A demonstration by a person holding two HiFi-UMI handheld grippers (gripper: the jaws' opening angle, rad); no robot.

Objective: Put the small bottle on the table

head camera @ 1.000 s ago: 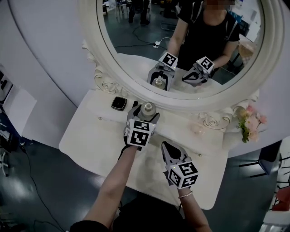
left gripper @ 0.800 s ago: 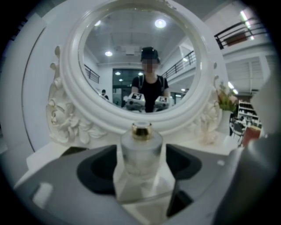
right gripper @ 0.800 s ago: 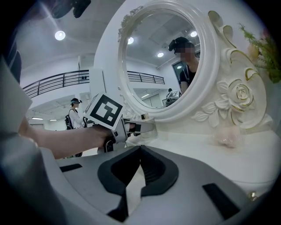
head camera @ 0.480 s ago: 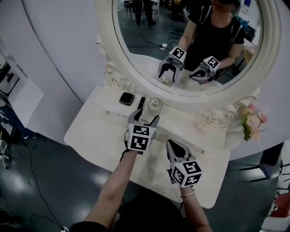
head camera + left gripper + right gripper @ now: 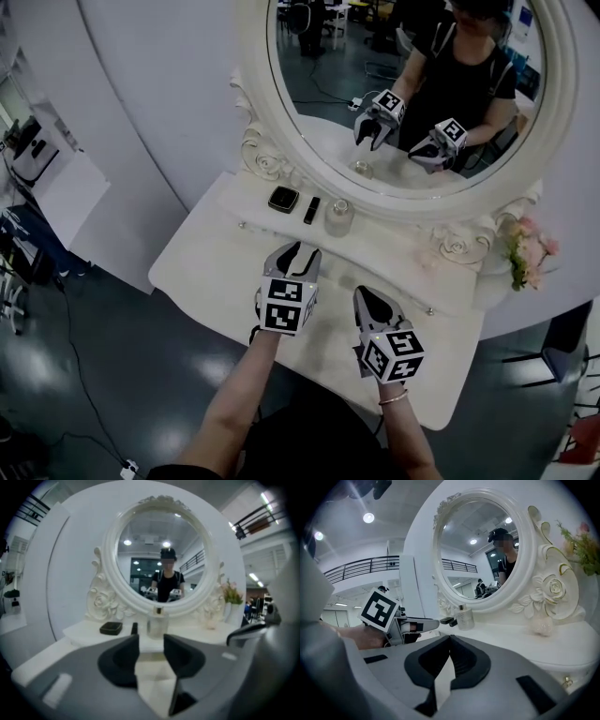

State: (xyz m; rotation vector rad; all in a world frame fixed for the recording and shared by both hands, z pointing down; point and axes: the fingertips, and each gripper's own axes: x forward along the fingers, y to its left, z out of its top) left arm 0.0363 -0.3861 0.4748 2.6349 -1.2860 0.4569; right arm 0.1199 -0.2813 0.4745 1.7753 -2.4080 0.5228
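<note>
The small clear glass bottle (image 5: 338, 217) stands upright on the white dressing table (image 5: 216, 253), close to the mirror's base. My left gripper (image 5: 300, 251) hovers a short way in front of it, toward me, apart from it. In the left gripper view the bottle (image 5: 157, 623) stands beyond the left gripper (image 5: 151, 644), whose jaws are closing with a gap between them and nothing in it. My right gripper (image 5: 367, 296) hangs over the table's front right part, shut and empty. The right gripper view shows the right gripper (image 5: 449, 639) with its jaws touching, the bottle (image 5: 464, 617) far ahead.
A black compact (image 5: 283, 198) and a black stick (image 5: 311, 209) lie left of the bottle. The big oval mirror (image 5: 412, 84) rises behind. Pink flowers (image 5: 525, 253) stand at the far right, with a small pale ball (image 5: 542, 626) near the mirror's foot.
My left gripper held its jaws around the bottle, then drew back toward me without it. The bottle stays by the mirror. The left jaws have narrowed.
</note>
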